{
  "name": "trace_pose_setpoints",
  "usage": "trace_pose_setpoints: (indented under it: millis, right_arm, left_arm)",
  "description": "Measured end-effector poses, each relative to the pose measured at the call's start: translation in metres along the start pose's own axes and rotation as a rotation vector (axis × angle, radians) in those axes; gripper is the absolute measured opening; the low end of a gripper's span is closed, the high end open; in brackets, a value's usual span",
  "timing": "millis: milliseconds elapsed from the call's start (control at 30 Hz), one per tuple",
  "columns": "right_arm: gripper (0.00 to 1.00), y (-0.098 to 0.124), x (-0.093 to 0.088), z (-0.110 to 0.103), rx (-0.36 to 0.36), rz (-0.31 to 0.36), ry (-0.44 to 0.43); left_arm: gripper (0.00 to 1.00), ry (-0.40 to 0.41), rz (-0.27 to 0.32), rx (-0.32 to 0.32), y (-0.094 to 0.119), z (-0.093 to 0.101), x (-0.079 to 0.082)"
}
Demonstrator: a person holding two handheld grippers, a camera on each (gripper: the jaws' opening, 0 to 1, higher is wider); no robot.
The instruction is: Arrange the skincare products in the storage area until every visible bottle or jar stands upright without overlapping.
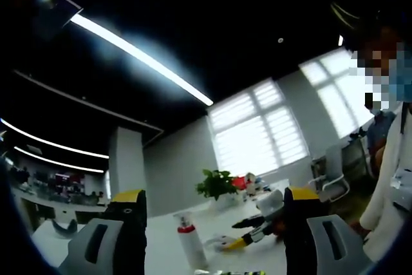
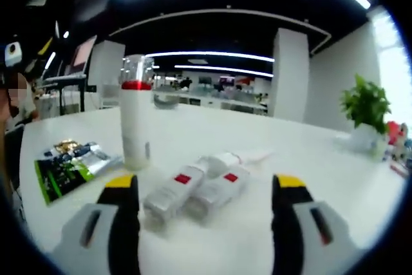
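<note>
A white bottle (image 2: 136, 117) with a red band and clear cap stands upright on the white table (image 2: 302, 159), left of centre. Two more white bottles with red labels lie on their sides, side by side and touching: one (image 2: 168, 196) on the left, the other (image 2: 219, 191) on the right. My right gripper (image 2: 206, 188) is open, its jaws spread to either side of the lying pair and just short of them. In the left gripper view my left gripper (image 1: 215, 223) is open and tilted upward. The upright bottle (image 1: 188, 244) shows low between its jaws, and the right gripper (image 1: 248, 233) reaches in from the right.
A green and black sachet pack (image 2: 69, 167) lies flat left of the upright bottle. A potted plant (image 2: 365, 106) stands at the table's far right, also seen as the plant (image 1: 215, 185). A person in white (image 1: 393, 191) stands at the right beside an office chair (image 1: 331, 178).
</note>
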State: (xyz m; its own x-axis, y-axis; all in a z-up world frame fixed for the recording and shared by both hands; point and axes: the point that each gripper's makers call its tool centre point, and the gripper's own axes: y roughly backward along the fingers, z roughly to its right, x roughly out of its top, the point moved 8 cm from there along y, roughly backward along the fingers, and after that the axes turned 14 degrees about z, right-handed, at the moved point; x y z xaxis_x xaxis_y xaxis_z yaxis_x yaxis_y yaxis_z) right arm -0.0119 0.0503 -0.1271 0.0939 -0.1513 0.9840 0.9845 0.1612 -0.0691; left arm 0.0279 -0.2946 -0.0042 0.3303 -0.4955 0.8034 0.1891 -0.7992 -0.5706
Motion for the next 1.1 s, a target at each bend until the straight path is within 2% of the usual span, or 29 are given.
trace_pose_setpoints:
  millis: [100, 233, 367, 533, 633, 933, 1100]
  right_arm:
    - [0.9, -0.005, -0.001, -0.008, 0.021, -0.019, 0.01]
    - [0.91, -0.016, -0.007, -0.015, 0.044, -0.084, 0.02]
    - [0.88, -0.025, -0.005, -0.009, 0.04, -0.072, 0.012]
    - [0.89, -0.029, -0.007, -0.004, 0.023, -0.119, 0.035]
    - [0.92, -0.033, -0.01, -0.001, 0.032, -0.13, 0.003]
    - [0.91, -0.046, -0.017, 0.001, 0.043, -0.182, -0.008]
    - [0.87, -0.047, -0.014, 0.007, 0.037, -0.188, -0.012]
  left_arm:
    - [0.89, -0.003, -0.006, -0.004, -0.001, 0.0, -0.001]
    - [0.89, -0.002, -0.009, -0.003, -0.001, 0.0, -0.002]
    - [0.89, -0.007, -0.005, -0.003, -0.001, -0.001, -0.002]
    - [0.89, -0.007, -0.01, -0.003, 0.0, -0.002, -0.003]
    - [0.89, -0.016, -0.012, -0.005, 0.0, -0.002, -0.002]
    - [0.89, -0.014, -0.013, -0.003, -0.001, -0.003, -0.004]
    - [0.89, -0.011, -0.013, -0.006, -0.001, -0.002, -0.004]
